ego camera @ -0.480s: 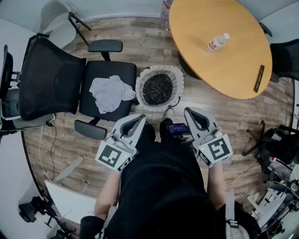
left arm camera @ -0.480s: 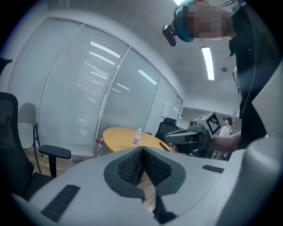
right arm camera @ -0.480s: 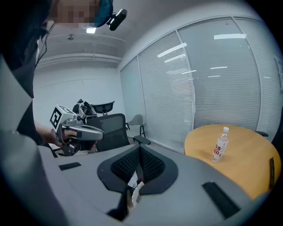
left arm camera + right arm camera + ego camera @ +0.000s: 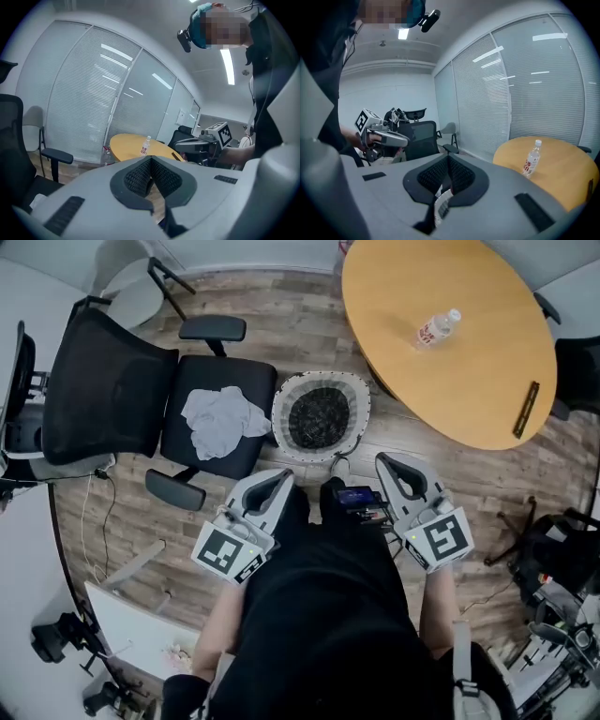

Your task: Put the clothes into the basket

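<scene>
A crumpled light grey garment (image 4: 222, 421) lies on the black seat of an office chair (image 4: 192, 399). To its right on the floor stands a round basket (image 4: 284, 401) with a white woven rim and a dark inside. Nothing lies in the basket that I can see. My left gripper (image 4: 280, 478) is held close to the body, just short of the basket, shut and holding nothing. My right gripper (image 4: 385, 465) is level with it on the right, also shut and holding nothing. In the left gripper view the left gripper (image 4: 151, 160) has its pads touching. The right gripper view shows the right gripper (image 4: 448, 160) with its pads pressed together.
A round wooden table (image 4: 487, 371) stands at the right with a plastic bottle (image 4: 437, 327) and a dark bar (image 4: 525, 409) on it. Another chair (image 4: 131, 292) is at the back left. Cables and equipment (image 4: 553, 559) lie on the floor at the right.
The scene has shifted slightly in the head view. Both grippers stay shut in nearly the same place near the body.
</scene>
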Tool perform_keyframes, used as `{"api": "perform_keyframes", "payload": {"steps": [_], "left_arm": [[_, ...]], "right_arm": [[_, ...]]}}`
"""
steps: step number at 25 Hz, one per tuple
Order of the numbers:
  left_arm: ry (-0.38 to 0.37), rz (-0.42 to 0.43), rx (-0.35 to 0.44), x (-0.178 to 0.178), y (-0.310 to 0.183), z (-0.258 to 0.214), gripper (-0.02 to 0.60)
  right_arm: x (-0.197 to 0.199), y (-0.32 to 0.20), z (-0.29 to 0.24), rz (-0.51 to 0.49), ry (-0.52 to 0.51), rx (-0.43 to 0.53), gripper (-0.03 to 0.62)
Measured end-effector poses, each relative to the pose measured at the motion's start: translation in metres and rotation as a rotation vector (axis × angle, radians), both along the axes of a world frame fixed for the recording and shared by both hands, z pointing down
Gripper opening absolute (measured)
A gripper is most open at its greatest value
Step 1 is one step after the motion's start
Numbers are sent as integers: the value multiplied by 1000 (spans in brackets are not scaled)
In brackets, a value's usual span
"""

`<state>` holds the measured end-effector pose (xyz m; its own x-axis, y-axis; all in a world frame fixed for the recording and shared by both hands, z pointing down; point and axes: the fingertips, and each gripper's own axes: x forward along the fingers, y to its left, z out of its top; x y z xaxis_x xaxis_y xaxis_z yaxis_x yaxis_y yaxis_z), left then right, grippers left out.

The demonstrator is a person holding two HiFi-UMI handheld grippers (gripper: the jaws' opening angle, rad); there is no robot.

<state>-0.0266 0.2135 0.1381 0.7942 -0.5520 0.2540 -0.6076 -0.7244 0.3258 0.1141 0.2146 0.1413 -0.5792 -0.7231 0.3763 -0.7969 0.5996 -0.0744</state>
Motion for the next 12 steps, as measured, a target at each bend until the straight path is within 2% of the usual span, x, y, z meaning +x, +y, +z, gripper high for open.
{"api": "perform_keyframes", "payload": {"steps": [4,7,9,12], "left_arm": [[-27,-32,-17,12,5,5,9],[-50,-62,-30,18,7,9,9],[-58,-88,-38,20,7,12,9],[-77,-121,-53,19,3,19,9]], "right_arm": [[62,-20,1,40,121,45,17],[105,-31,-4,56,155,50,17],[118,-36,-7,44,151,53,17],[114,-35,2,-17,163,34,17]]}}
